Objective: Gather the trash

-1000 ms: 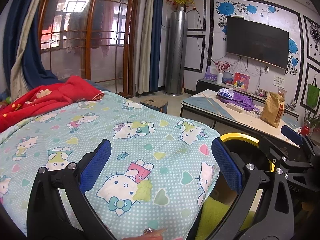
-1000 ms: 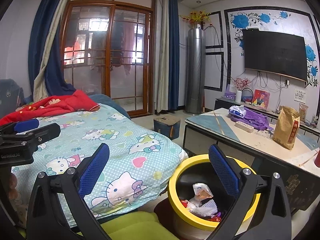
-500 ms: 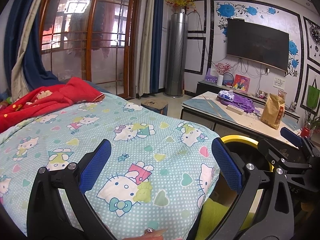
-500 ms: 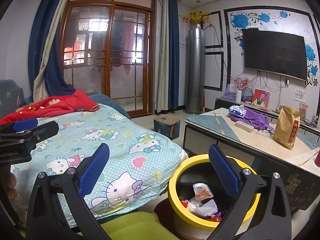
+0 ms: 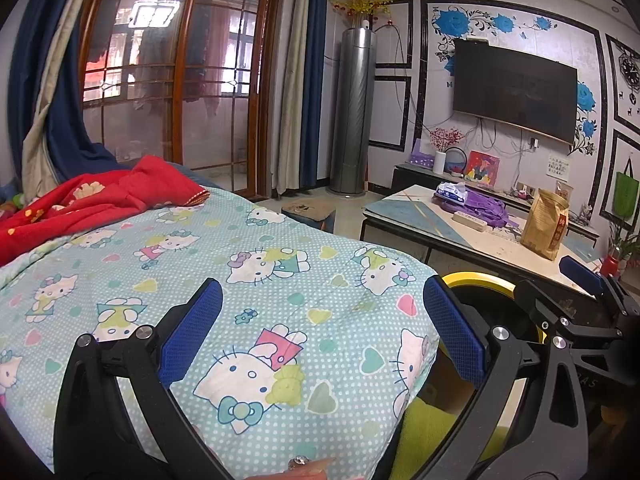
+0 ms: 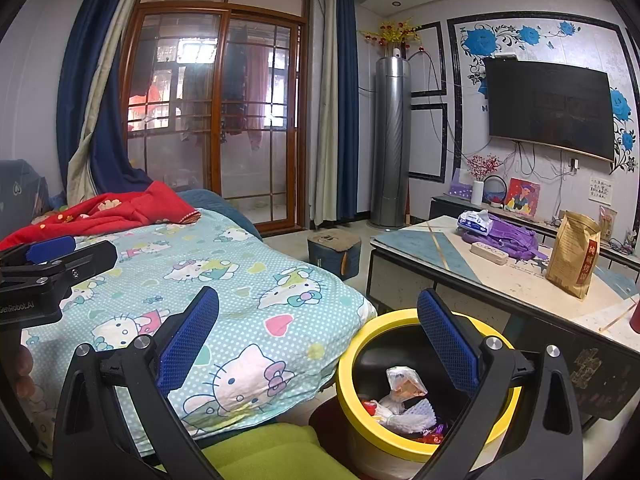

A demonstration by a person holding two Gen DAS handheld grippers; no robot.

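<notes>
A: Presently we log both units idle. Our left hand-held gripper (image 5: 322, 326) hangs over the bed cover (image 5: 248, 280), jaws spread wide, nothing between the blue pads (image 5: 192, 332).

B: Agreed. Our right hand-held gripper (image 6: 318, 338) is likewise released and empty. Its right pad sits in line with the yellow bin (image 6: 424, 396), at roughly 5 o'clock in the right wrist view.

A: Trash location?

B: We see wrappers and crumpled paper (image 6: 404, 400) lying inside the bin. In the left wrist view only the bin's rim shows, at 4 o'clock, behind the right unit's frame.

A: Why the bin there?

B: We judge it is parked between the bed's corner and the bench (image 6: 520, 280) so either hand can reach it from both surfaces.

A: Remaining candidates?

B: On the bench, at 3 o'clock: a brown paper bag (image 6: 574, 252) standing upright, a tissue pack (image 6: 474, 220) on purple cloth (image 6: 508, 236). We cannot tell whether any is trash.

A: Note: the jaws being wide apart suits a reach for the next item, in our judgement.
</notes>
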